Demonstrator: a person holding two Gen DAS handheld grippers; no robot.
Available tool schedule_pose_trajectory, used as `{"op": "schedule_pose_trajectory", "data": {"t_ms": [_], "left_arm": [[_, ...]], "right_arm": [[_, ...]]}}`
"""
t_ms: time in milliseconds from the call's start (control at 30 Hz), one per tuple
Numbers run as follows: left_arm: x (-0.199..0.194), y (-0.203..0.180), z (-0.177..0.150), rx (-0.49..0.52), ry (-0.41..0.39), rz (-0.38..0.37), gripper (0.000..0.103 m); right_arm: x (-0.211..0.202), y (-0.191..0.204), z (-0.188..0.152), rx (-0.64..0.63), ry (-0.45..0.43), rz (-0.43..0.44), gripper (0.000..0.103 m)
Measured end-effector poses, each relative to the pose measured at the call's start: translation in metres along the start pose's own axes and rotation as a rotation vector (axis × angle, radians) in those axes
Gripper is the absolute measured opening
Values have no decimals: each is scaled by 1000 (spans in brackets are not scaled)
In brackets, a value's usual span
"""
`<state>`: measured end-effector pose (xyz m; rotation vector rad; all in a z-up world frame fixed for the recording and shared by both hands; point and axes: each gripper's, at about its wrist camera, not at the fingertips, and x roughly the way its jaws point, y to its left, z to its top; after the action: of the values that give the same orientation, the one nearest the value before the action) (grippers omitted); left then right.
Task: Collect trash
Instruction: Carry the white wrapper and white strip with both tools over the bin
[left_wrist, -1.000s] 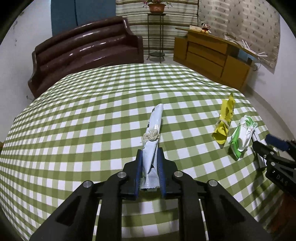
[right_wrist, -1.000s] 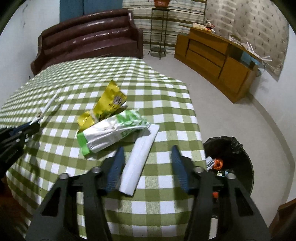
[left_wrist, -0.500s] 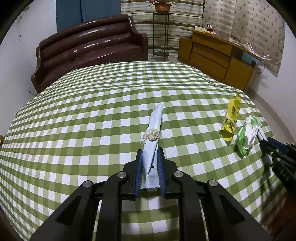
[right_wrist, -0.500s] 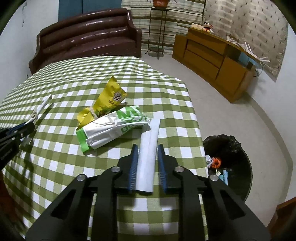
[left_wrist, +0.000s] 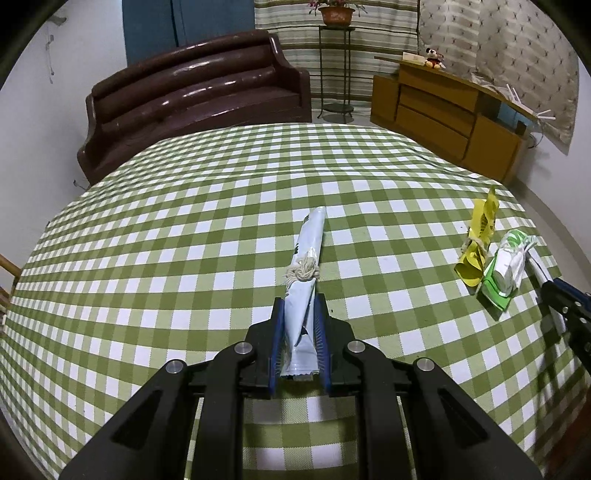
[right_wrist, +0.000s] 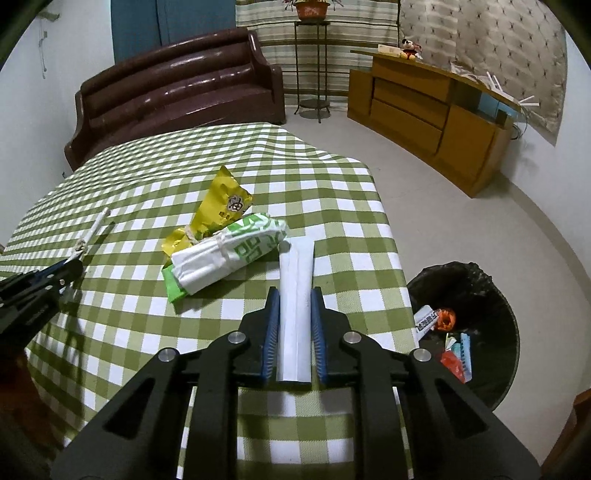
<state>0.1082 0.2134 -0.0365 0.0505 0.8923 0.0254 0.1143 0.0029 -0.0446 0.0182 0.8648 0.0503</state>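
My right tool (right_wrist: 293, 328) clamps the flat white paper packet (right_wrist: 295, 291) just beside the black-lined bin (right_wrist: 491, 295), ready to drop it. My left tool (left_wrist: 299, 341), farther off, grips the pale-blue string-tied wrapper (left_wrist: 304, 291).

Green-white checked tablecloth (left_wrist: 184, 258); yellow wrapper (right_wrist: 221, 206); white-green packet (right_wrist: 229, 254); brown sofa (right_wrist: 173, 99)
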Motion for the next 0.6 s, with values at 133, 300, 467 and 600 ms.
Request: {"op": "schedule_pose_trajectory", "data": {"t_ms": [133,300,467,600], "left_arm": [[-1,-4,0,3,-8,22,17],[-2,-7,2,0,-14,34,17],[-10,-14,-1,4,-26,33,17],[-18,-20,2,3,-45,21,17]], "right_arm": [[-6,-5,-4,7,-11,7,17],[-15,-15,-7,24,-31,4,17],[-24,-21,-7,31,-48,7,17],[-32,-26,-5,37,-67,10,17]]}}
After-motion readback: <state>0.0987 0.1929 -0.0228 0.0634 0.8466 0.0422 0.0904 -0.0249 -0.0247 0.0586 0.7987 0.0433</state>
